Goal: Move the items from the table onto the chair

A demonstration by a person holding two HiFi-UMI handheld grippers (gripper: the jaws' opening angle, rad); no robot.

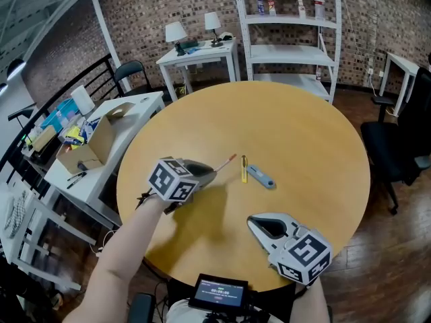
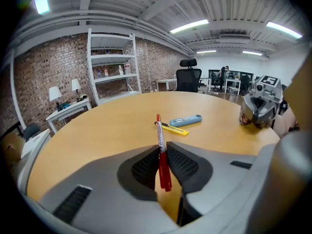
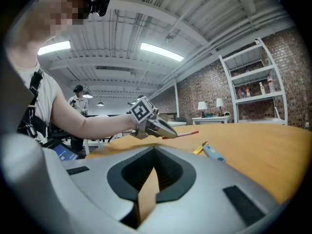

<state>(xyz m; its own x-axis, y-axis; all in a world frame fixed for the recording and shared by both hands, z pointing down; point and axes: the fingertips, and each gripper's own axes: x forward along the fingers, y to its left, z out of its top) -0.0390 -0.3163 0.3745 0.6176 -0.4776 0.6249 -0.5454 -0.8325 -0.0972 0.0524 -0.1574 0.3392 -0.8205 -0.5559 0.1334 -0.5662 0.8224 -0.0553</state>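
- Nearest: right gripper (image 1: pixel 252 221), pinched together on nothing, poised above the near edge of the table (image 1: pixel 316 126).
- Just beyond, to its left: left gripper (image 1: pixel 211 174), clamped on a red pen (image 2: pixel 159 139). Pads pressing both sides near the back end, most of the barrel jutting forward over the wood. Hard to tell whether lifted clear of the tabletop.
- Judged the pickup step: first item grasped, not yet carried off.
- To do it well: lift straight up before swinging away. Hold the squeeze steady, since so long an overhang could let the pen pivot in the pads. Keep the tip clear of the pieces ahead.
- Further out, near the pen's tip: yellow tool (image 1: pixel 244 169) and blue cutter (image 1: pixel 260 176), just beside each other at mid-table, waiting their turn.
- Farthest: black chair (image 1: pixel 397 150) at the table's right edge, probably the destination. Best laid flat on the seat, low and gently, to stop any roll.
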